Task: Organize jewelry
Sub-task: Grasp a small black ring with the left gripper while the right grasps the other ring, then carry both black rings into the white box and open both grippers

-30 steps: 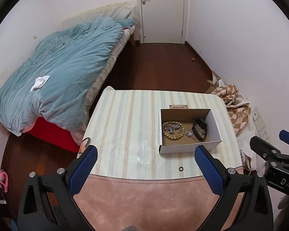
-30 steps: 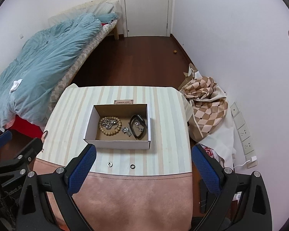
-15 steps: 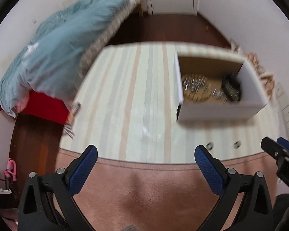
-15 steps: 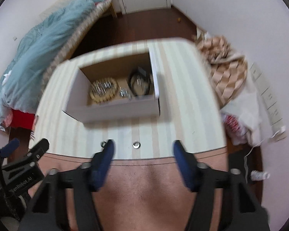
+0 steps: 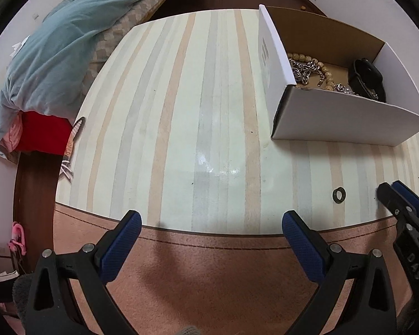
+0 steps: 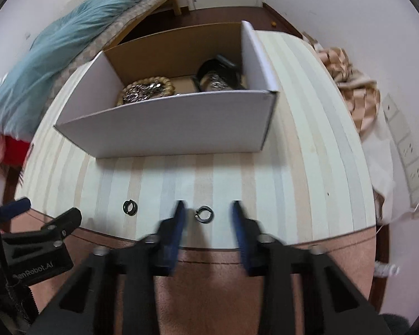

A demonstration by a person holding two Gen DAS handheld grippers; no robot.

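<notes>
Both grippers have dropped toward the table; the right gripper [image 6: 208,213] has half-closed around a ring [image 6: 205,213], left gripper [image 5: 211,220] wide.

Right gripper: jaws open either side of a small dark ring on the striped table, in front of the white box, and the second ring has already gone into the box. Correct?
Not quite. The second ring is not in the white box; the right wrist view shows it lying on the striped table, left of the ring that the right gripper straddles with open jaws. The rest stands.
</notes>
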